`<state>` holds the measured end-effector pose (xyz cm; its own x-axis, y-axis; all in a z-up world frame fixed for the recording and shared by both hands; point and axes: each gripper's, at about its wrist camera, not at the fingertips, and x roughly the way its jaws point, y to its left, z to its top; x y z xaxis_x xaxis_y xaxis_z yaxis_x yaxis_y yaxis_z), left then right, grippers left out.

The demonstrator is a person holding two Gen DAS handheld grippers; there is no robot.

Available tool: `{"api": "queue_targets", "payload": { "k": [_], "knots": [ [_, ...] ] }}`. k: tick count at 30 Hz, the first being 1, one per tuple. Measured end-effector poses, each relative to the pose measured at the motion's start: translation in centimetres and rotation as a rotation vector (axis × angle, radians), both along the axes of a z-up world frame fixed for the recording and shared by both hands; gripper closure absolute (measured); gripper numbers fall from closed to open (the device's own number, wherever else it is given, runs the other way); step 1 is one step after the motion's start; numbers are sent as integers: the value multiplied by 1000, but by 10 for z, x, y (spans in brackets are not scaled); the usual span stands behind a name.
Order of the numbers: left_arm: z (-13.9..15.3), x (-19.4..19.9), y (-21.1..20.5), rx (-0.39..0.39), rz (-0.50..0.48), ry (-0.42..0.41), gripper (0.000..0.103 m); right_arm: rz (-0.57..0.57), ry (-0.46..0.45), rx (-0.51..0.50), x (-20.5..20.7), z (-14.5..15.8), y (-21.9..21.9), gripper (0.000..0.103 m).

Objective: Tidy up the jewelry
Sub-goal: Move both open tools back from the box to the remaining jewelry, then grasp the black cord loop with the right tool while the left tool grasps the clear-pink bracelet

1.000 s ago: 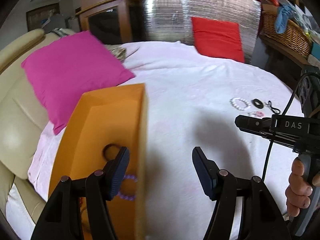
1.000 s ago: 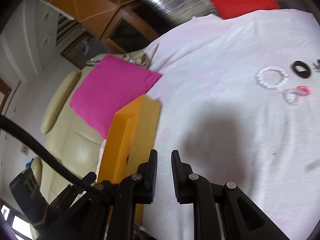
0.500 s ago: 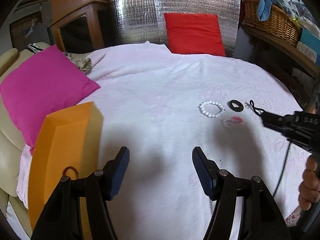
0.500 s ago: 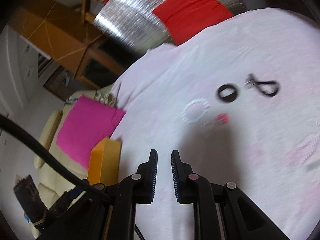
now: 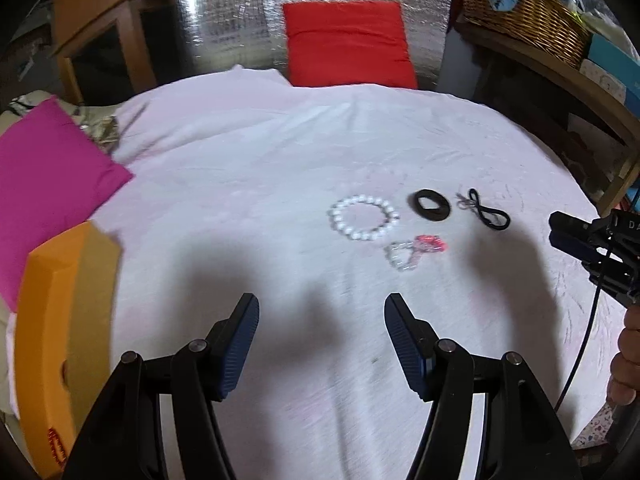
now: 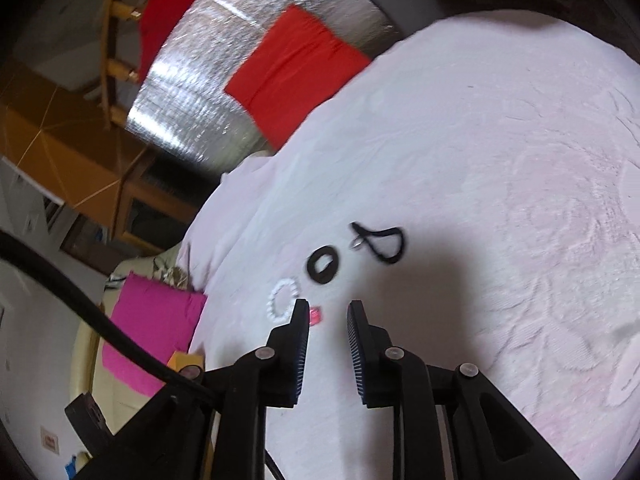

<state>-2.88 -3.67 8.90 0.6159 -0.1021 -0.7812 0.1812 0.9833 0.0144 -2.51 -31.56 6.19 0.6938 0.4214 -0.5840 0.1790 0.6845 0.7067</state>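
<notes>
Jewelry lies on the white sheet (image 5: 260, 160): a white bead bracelet (image 5: 363, 218), a black ring-shaped band (image 5: 429, 205), a black cord loop (image 5: 486, 213) and a clear piece with a pink charm (image 5: 416, 249). The orange box (image 5: 64, 320) stands at the left edge with a red bead piece (image 5: 56, 446) inside. My left gripper (image 5: 321, 344) is open and empty, short of the jewelry. My right gripper (image 6: 328, 344) is slightly open and empty, just short of the pink charm (image 6: 316, 315), with the bracelet (image 6: 282, 300), band (image 6: 324, 268) and cord (image 6: 382, 242) beyond it.
A magenta pillow (image 5: 44, 184) lies left of the box. A red pillow (image 5: 348, 50) leans on a silver foil panel (image 5: 224, 8) at the back. A wicker basket (image 5: 528, 16) sits on a shelf at right. The right gripper (image 5: 588, 244) shows at the right edge.
Both grippers have swung away from the orange box toward the jewelry. The right gripper's jaws have parted from nearly shut to slightly open.
</notes>
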Motion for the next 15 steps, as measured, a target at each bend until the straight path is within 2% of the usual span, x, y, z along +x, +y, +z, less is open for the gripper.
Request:
{"api": "queue_targets", "payload": {
  "k": [10, 15],
  "knots": [
    [-27, 30, -48, -82, -161, -1, 37, -85, 65, 36, 19, -29, -40, 79],
    [-38, 43, -55, -116, -198, -1, 37, -95, 89, 52, 30, -42, -44, 75]
  ]
}}
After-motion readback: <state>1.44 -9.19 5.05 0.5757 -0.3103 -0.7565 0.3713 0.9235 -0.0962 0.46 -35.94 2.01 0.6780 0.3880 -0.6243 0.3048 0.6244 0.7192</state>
